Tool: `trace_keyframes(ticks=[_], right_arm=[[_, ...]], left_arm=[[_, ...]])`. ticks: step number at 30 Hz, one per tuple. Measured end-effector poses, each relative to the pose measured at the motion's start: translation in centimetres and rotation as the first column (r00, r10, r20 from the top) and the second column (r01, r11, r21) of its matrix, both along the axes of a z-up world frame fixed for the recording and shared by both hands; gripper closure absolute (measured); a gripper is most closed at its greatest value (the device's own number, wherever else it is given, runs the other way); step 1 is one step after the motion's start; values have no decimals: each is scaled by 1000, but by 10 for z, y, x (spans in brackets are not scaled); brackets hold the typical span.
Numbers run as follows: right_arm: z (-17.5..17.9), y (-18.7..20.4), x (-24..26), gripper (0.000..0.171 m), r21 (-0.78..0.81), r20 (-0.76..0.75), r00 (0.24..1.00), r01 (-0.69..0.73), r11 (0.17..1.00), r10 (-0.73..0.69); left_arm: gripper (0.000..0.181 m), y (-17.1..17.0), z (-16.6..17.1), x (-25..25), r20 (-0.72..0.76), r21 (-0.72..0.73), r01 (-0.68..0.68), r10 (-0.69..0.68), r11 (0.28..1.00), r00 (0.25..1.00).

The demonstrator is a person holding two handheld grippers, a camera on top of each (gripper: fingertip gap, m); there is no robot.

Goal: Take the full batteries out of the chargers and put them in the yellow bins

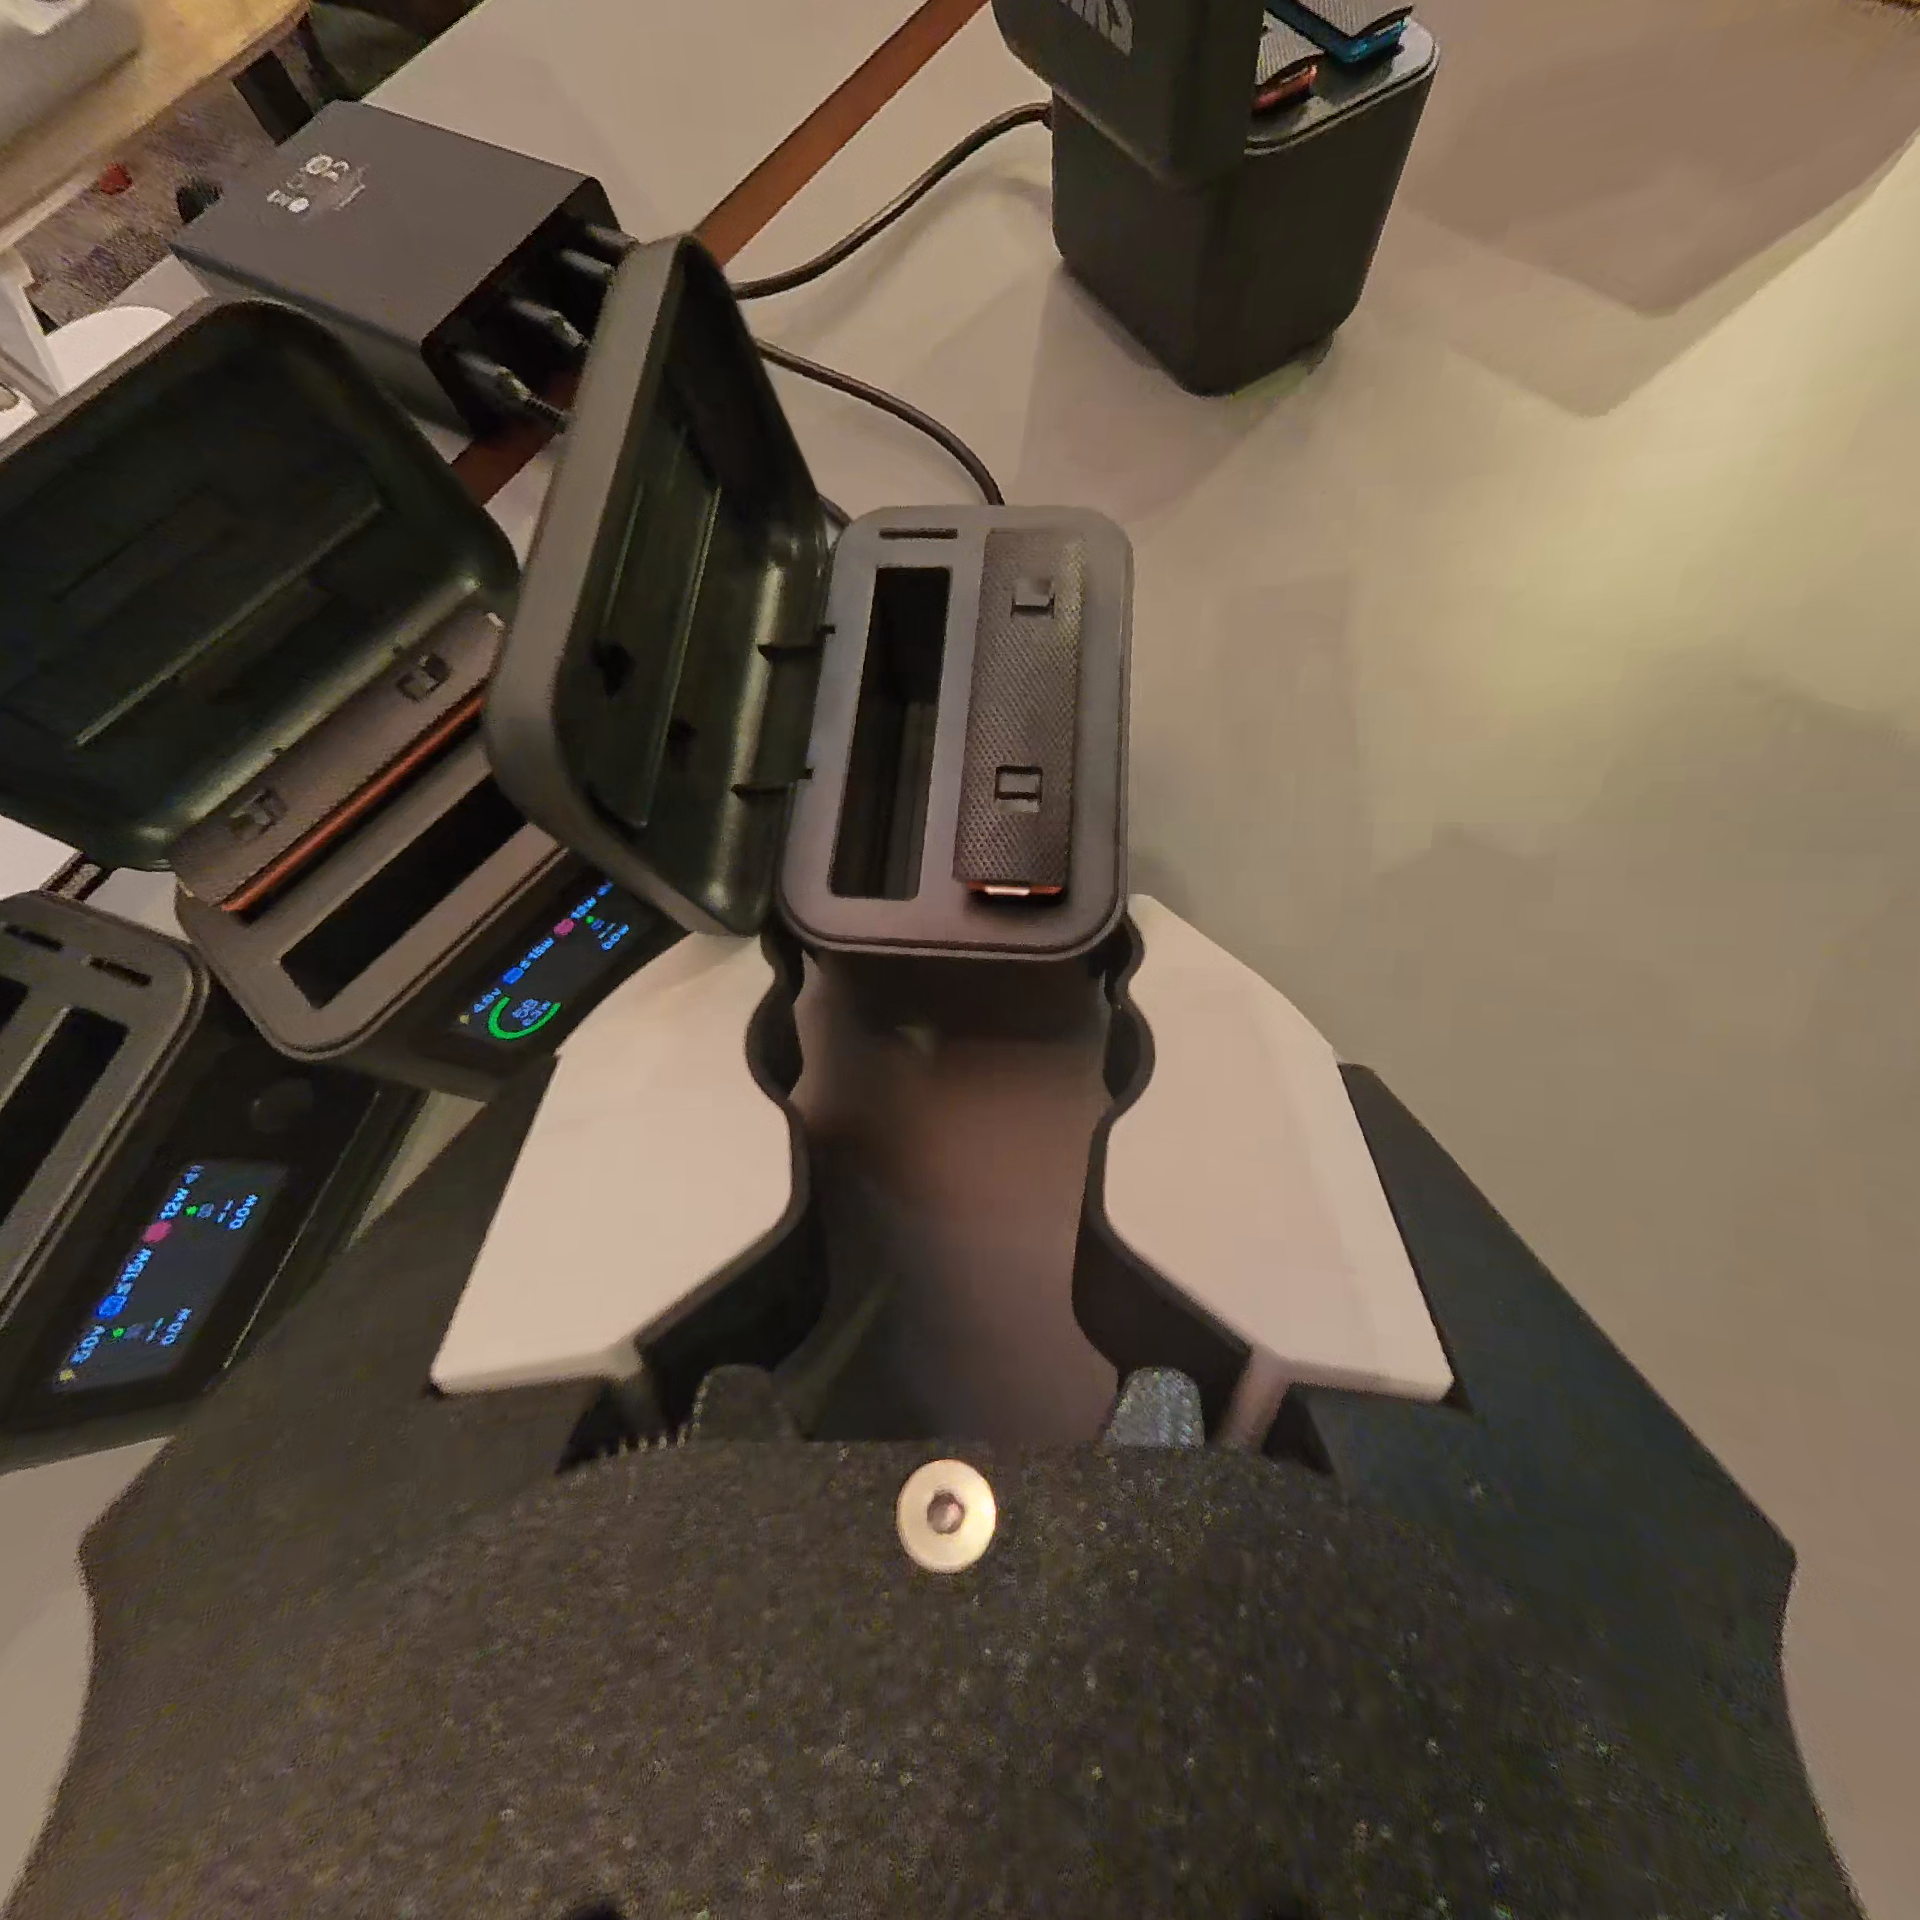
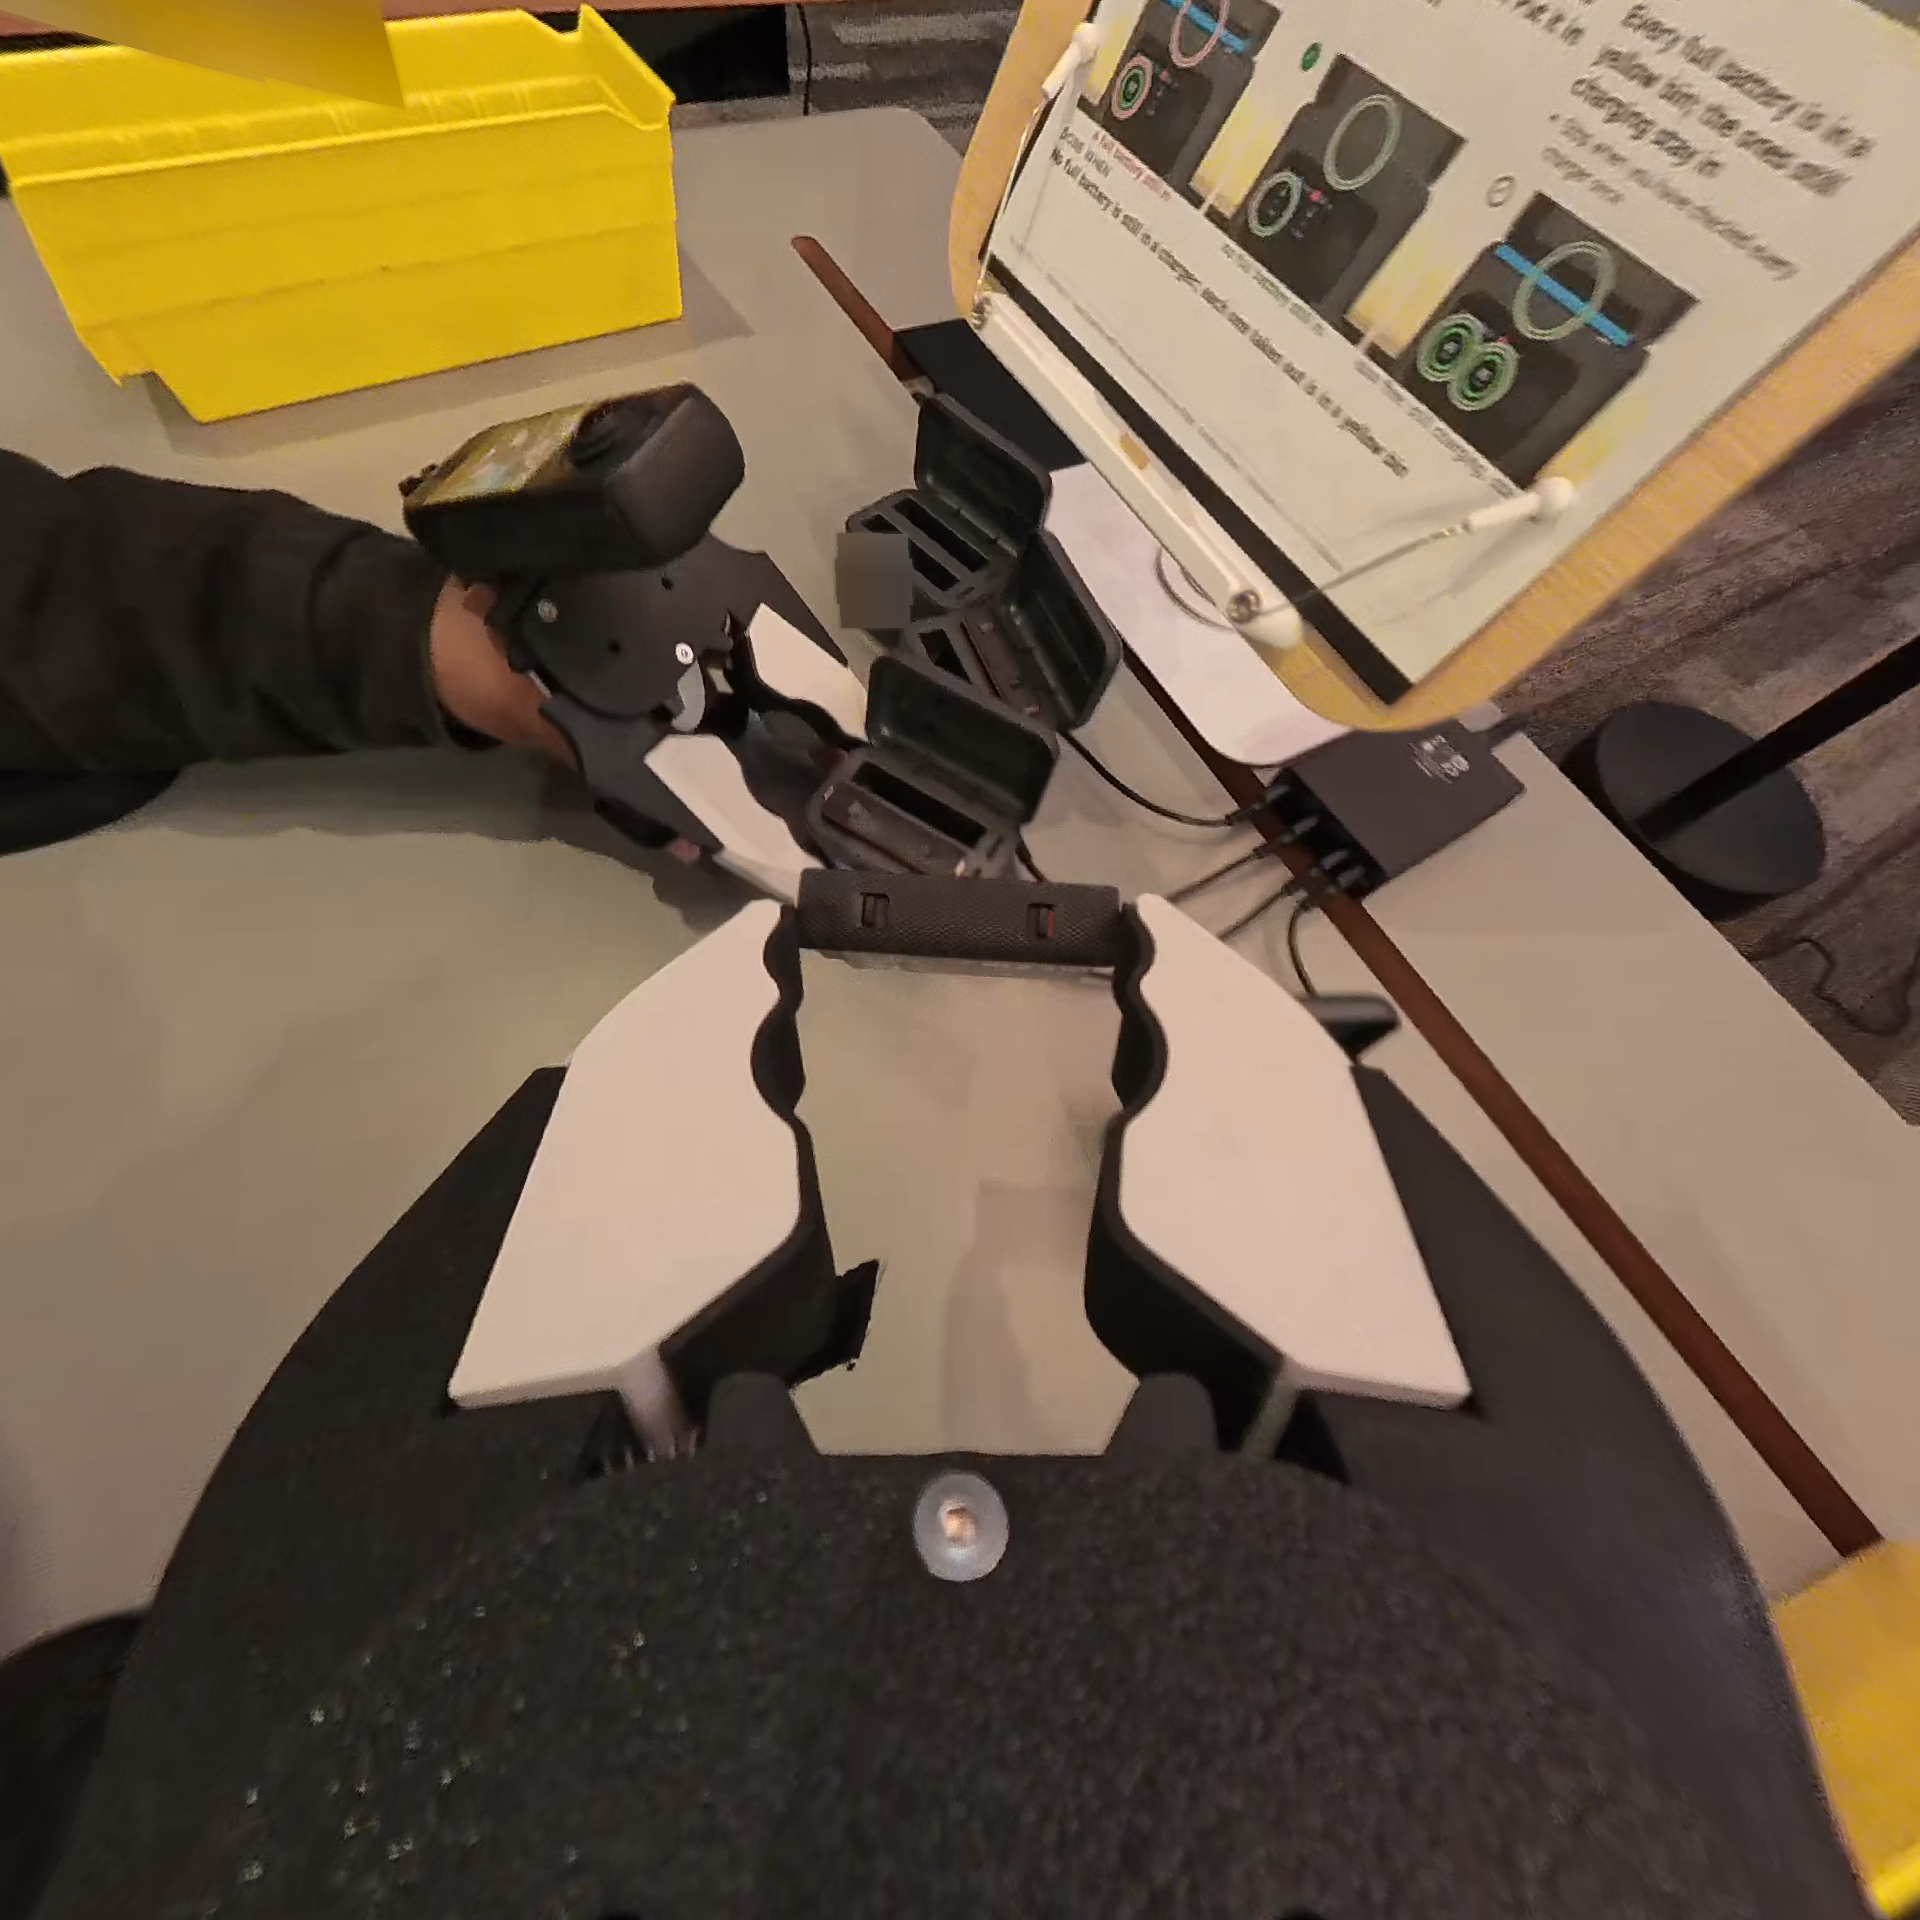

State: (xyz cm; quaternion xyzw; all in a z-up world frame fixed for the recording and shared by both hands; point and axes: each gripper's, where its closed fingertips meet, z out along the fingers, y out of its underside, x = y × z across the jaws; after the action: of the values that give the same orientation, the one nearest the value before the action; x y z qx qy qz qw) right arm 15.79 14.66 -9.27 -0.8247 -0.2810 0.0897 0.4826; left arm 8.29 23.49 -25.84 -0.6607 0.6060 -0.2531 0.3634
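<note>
My left gripper [image 1: 951, 971] clamps the charger [image 1: 956, 727] by its sides; its lid is up, left slot bare, one battery in the right slot. My right gripper [image 2: 958, 935] grips a battery [image 2: 958, 920] crosswise at its fingertips, above the table [image 2: 260, 1039]. A yellow bin [image 2: 343, 239] sits far left.
</note>
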Motion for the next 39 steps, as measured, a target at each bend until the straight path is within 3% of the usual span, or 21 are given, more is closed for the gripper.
trace_keyframes(ticks=[7, 11, 17, 24, 30, 35, 39], right_arm=[[-5, -50, 36, 113, 46, -66, 995, 83, 995, -80], [-5, -73, 31, 113, 152, -118, 990, 100, 983, -82], [-1, -101, 5, 113, 319, -227, 971, 148, 936, -76], [-2, -118, -58, 113, 375, -414, 907, 254, 891, -84], [-14, -115, -102, 113, 270, -572, 805, 367, 890, -158], [-20, -102, -132, 113, 251, -604, 772, 420, 872, -198], [-22, -92, -149, 113, 287, -580, 789, 430, 856, -202]], left_arm=[[109, 4, 9, -23, -76, 47, 58, -54, 997, 996], [122, 0, 37, -30, -55, 209, 135, -126, 969, 991], [139, -71, 91, -8, 107, 455, 304, -390, 837, 914], [136, -152, 107, -4, 182, 557, 385, -561, 735, 807], [133, -194, 108, -26, 258, 525, 424, -613, 738, 746], [133, -194, 115, -41, 318, 520, 355, -561, 777, 764], [136, -181, 121, -50, 363, 514, 283, -504, 810, 784]])
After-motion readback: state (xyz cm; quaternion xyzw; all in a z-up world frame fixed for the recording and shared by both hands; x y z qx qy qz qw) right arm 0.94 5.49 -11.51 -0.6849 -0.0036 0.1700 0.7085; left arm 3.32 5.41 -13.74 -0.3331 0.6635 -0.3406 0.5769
